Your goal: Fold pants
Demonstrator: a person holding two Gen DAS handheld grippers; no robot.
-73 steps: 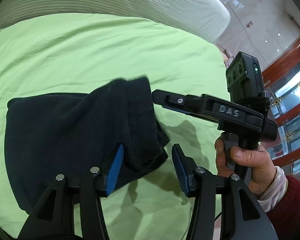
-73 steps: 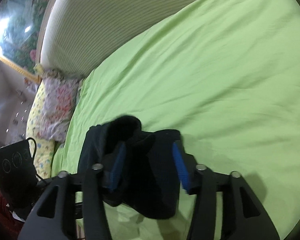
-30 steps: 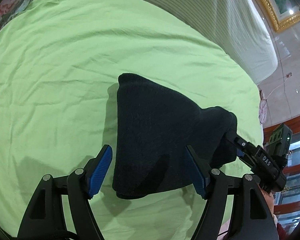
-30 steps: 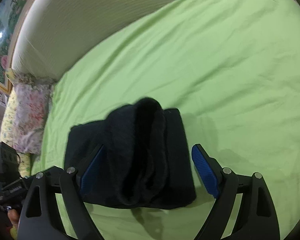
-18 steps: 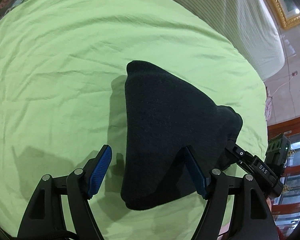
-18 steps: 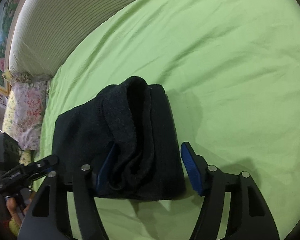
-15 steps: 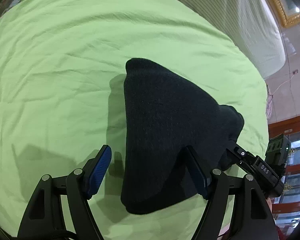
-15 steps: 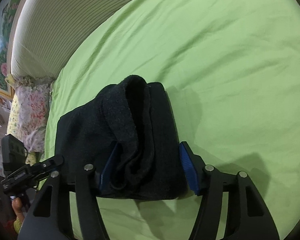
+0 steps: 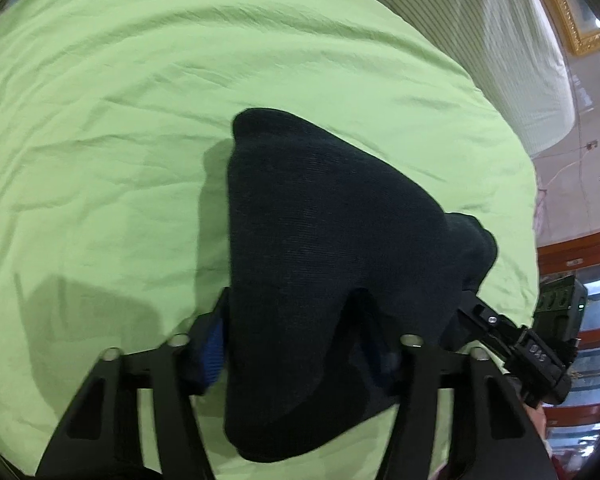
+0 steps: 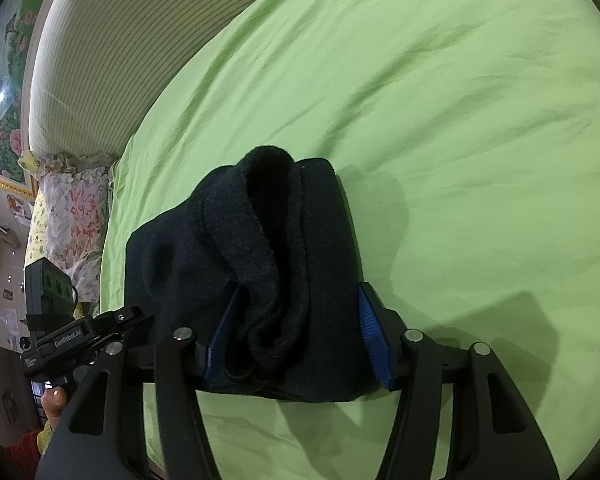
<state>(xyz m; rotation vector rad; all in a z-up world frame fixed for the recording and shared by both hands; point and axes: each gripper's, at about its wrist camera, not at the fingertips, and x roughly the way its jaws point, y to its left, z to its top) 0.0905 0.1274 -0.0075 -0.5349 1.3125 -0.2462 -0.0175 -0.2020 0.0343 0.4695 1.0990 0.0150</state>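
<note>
The dark navy pants point(image 9: 324, 248) lie folded into a thick bundle on the green bed sheet point(image 9: 100, 120). In the left wrist view my left gripper point(image 9: 300, 348) straddles the near end of the bundle, its blue pads pressed against both sides. In the right wrist view the pants point(image 10: 260, 248) show their rolled open end, and my right gripper point(image 10: 296, 340) has its jaws around that end, touching the cloth on both sides. The right gripper also shows in the left wrist view point(image 9: 512, 344) at the bundle's right corner. The left gripper shows in the right wrist view point(image 10: 112, 324).
A striped white headboard cushion point(image 10: 120, 40) runs along the far edge of the bed. Floral pillows point(image 10: 68, 232) lie at the bed's left end. The tiled floor and wooden door frames point(image 9: 580, 248) lie beyond the bed's right edge.
Both grippers have moved forward over the bundle and their jaws have narrowed from wide open until the pads press the pants from both sides.
</note>
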